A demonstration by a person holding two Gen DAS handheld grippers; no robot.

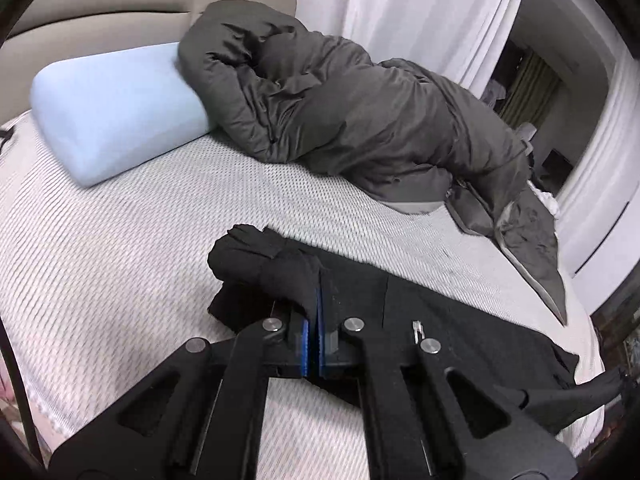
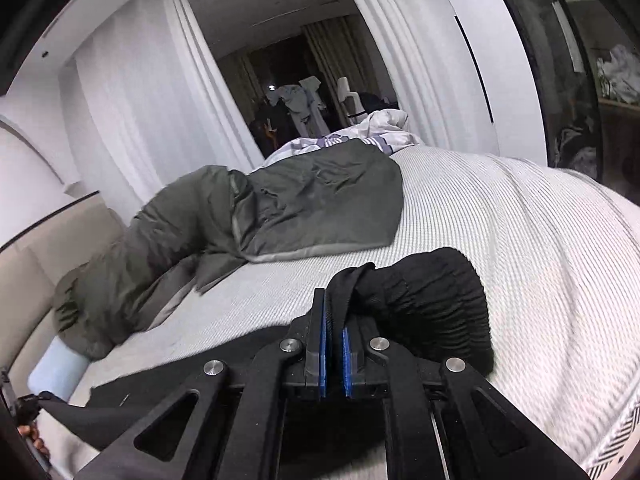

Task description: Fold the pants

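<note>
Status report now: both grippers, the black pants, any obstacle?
Left gripper, right gripper: both shut on black fabric pants, lifted off white bed cover. Rumpled grey duvet lies apart.

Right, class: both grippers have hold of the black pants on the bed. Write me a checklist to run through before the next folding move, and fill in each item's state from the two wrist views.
1. Left gripper shut on pants: ok, black cloth is pinched between the pads.
2. Right gripper shut on pants: ok, bunched cloth sits in the jaws.
3. Bed bare ahead of the pants: ok.
4. Duvet apart from pants: ok, a strip of bed lies between.
5. Pillow clear of pants: ok.
6. Pant legs lying flat and aligned: cannot tell, the grippers hide much of them.
</note>
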